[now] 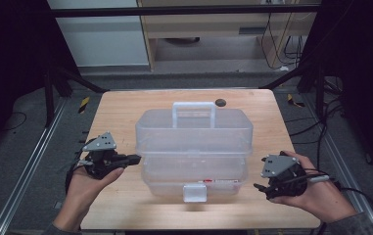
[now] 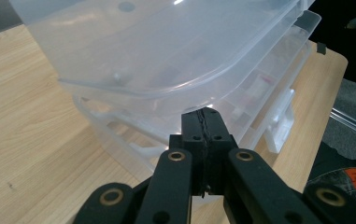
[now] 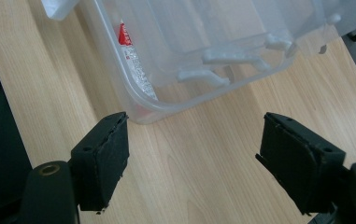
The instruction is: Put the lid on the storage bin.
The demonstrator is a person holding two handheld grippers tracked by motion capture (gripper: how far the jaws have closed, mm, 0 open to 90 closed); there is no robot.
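So starting on the left: the left gripper (image 1: 131,158) is clenched tight with nothing between the jaws, and its closed tip is poked right up against the left end of the clear plastic toolbox (image 1: 194,147), about at the seam where the lid tier meets the tray under it. In the left gripper view you can see the shut tips sitting just under the lid's overhanging edge (image 2: 133,88), touching or as good as. The box itself sits mid-table (image 1: 120,112), long axis running left to right, carry handle (image 1: 194,111) up at the far side and the white latch (image 1: 194,193) facing the person. Inside the bottom tray there's a small red-and-white tube (image 3: 133,60) near the front right corner. Over on the right, the right gripper (image 1: 260,188) is spread wide open and empty, hanging near the box's right end but clearly apart from it, bare wood under its jaws. So the left one is way closer, and I'd guess whatever comes next hinges on that left edge of the lid, with the right side having to close the gap first.
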